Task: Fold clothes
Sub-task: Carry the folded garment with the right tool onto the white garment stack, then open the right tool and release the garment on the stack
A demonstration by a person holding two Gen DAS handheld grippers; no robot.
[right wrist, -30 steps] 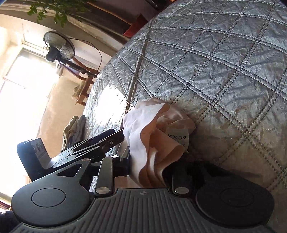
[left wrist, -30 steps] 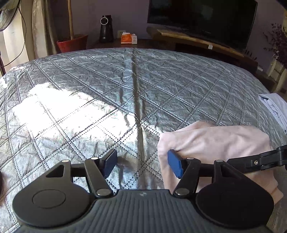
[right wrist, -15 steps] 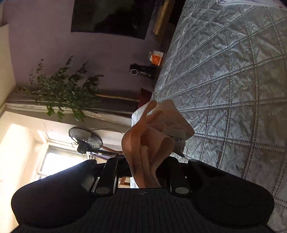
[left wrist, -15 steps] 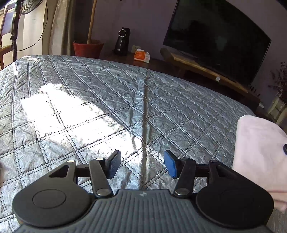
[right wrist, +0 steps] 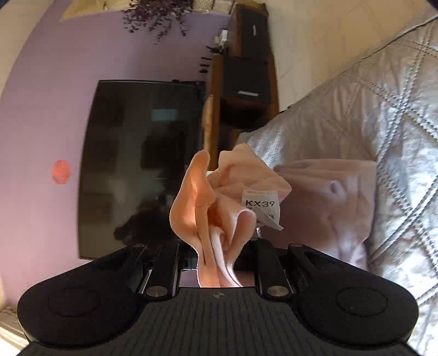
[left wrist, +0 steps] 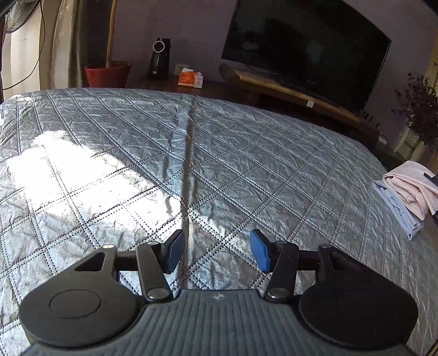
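Observation:
A folded pink garment (left wrist: 410, 186) sits at the bed's far right edge on top of a folded light-blue garment (left wrist: 397, 208). In the right wrist view my right gripper (right wrist: 216, 257) is shut on a bunched edge of the pink garment (right wrist: 202, 208), whose white label (right wrist: 261, 208) reads KX39. The rest of that cloth (right wrist: 328, 197) trails to the right against the bedspread (right wrist: 397, 123). My left gripper (left wrist: 216, 249) hangs open over the grey quilted bedspread (left wrist: 219, 153), and nothing is between its blue pads (left wrist: 258, 253).
Beyond the bed stand a dark TV (left wrist: 306, 49) on a wooden stand (left wrist: 287, 87), a black speaker (left wrist: 158, 59), an orange tissue pack (left wrist: 189, 79) and a red plant pot (left wrist: 106, 72). A fan (left wrist: 19, 16) is at top left. Sunlight falls on the bedspread's left side.
The pink garment went from just in front of my left gripper to the bed's far right, onto the light-blue garment. The right gripper rolled and swung with it. The left gripper tilted up slightly.

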